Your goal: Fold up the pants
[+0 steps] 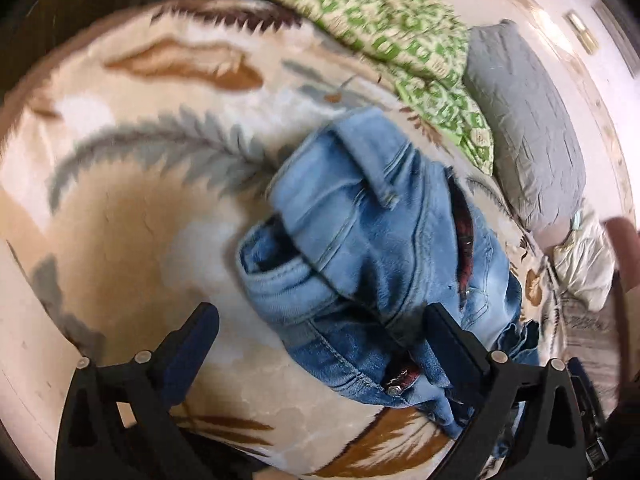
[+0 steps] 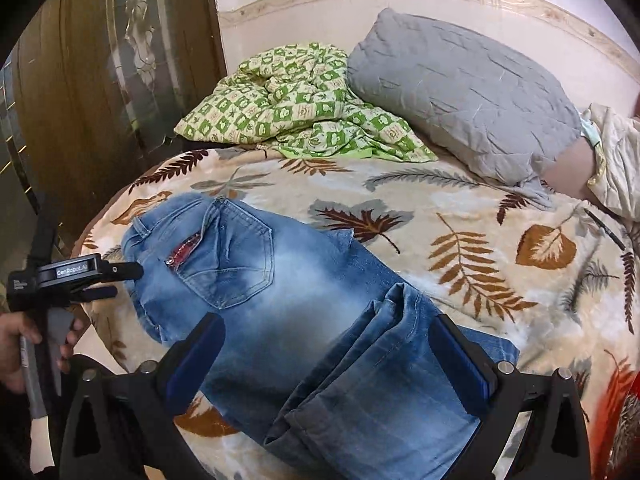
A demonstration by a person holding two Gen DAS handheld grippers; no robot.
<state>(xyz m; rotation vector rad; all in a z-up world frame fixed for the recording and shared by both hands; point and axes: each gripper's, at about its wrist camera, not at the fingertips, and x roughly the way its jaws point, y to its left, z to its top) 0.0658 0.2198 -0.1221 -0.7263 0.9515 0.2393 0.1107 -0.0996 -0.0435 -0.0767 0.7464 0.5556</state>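
Note:
Light blue jeans (image 2: 280, 280) lie folded lengthwise across the leaf-print blanket (image 2: 480, 240), waist to the left, back pocket up. Their leg ends (image 2: 380, 360) are doubled back near me. My right gripper (image 2: 328, 326) hovers open over the legs, its blue pads wide apart and pressing on nothing. In the left wrist view the bunched waist (image 1: 360, 240) with its metal button (image 1: 394, 390) lies below my left gripper (image 1: 320, 316), which stands open and empty. The right wrist view also shows the left gripper (image 2: 120, 280), held by a hand (image 2: 16, 344), beside the waistband.
A green checked quilt (image 2: 296, 108) and a grey pillow (image 2: 460, 92) lie at the head of the bed against the wall. A dark wooden panel (image 2: 100, 100) stands left of the bed. A cream cloth (image 2: 616, 160) lies at the right edge.

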